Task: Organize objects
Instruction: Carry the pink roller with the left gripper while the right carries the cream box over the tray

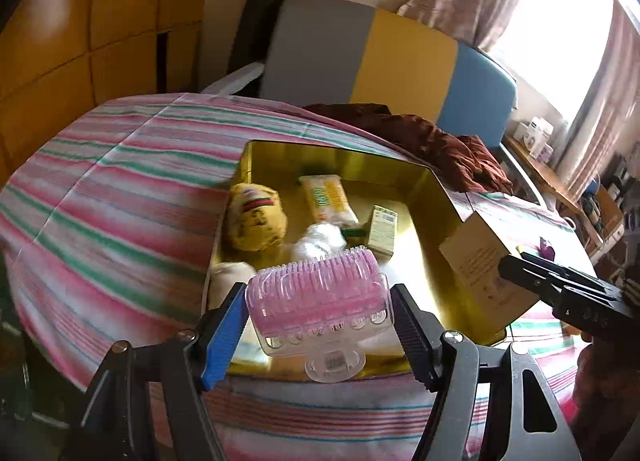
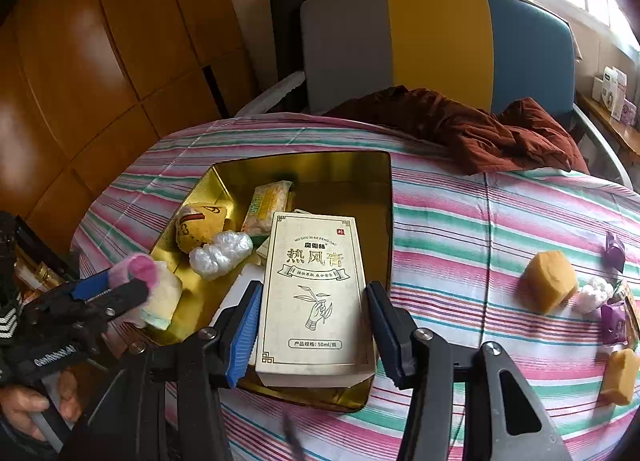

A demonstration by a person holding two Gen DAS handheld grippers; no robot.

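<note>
A gold tin tray (image 1: pixel 434 197) (image 2: pixel 382 197) lies on the striped table and holds a yellow pouch (image 1: pixel 254 221), a snack packet (image 1: pixel 328 197), a small green box (image 1: pixel 382 231) and crumpled plastic (image 2: pixel 220 253). My left gripper (image 1: pixel 320 325) is shut on a pink bristled brush (image 1: pixel 320 297), held over the tray's near edge; it also shows in the right wrist view (image 2: pixel 132 273). My right gripper (image 2: pixel 314 321) is shut on a cream box with Chinese print (image 2: pixel 316 293), held over the tray's right side. The box also shows in the left wrist view (image 1: pixel 480 261).
Loose on the striped cloth at the right: two tan blocks (image 2: pixel 550 281) (image 2: pixel 620 375), purple wrappers (image 2: pixel 614 319) and a white ball (image 2: pixel 596 293). A brown cloth (image 2: pixel 480 129) lies at the far edge before a grey-yellow-blue chair (image 2: pixel 440 45).
</note>
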